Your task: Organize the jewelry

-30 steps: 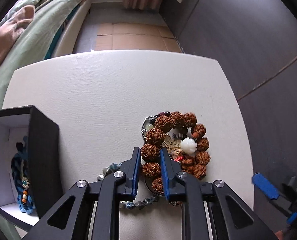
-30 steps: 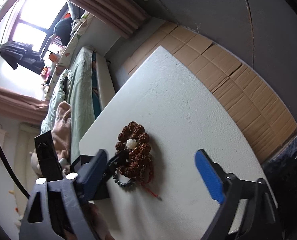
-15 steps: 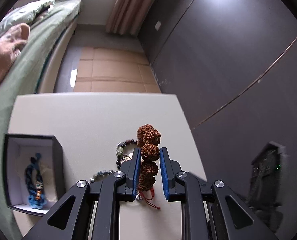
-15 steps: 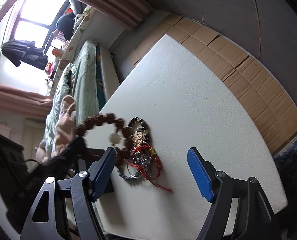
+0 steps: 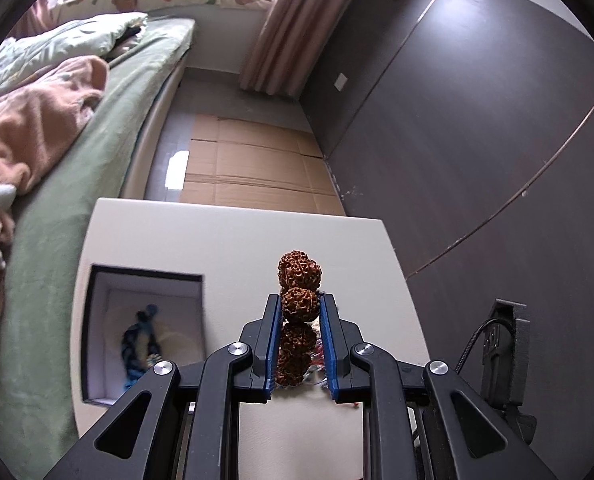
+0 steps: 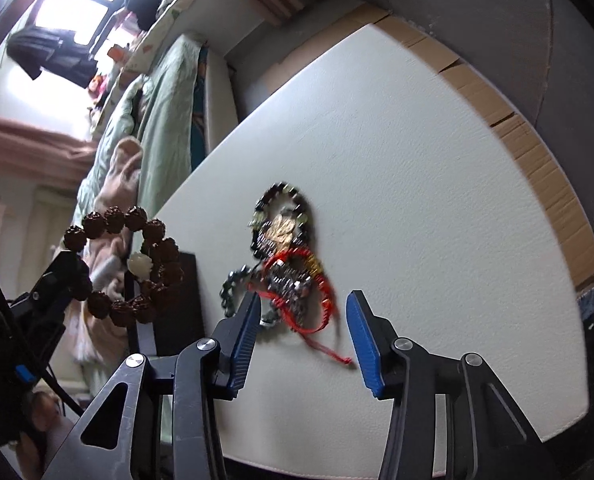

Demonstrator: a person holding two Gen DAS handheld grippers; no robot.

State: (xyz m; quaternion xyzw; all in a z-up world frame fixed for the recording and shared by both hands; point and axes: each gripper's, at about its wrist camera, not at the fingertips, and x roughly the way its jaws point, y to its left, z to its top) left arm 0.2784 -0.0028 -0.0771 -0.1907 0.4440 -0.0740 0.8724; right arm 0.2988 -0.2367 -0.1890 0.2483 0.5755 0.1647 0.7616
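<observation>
Black box (image 5: pixel 145 276) holds 1 blue braided bracelet (image 5: pixel 139 340).

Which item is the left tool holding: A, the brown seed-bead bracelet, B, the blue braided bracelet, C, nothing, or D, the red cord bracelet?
A: the left tool is clamped on the brown seed-bead bracelet, lifted off the white table.
</observation>
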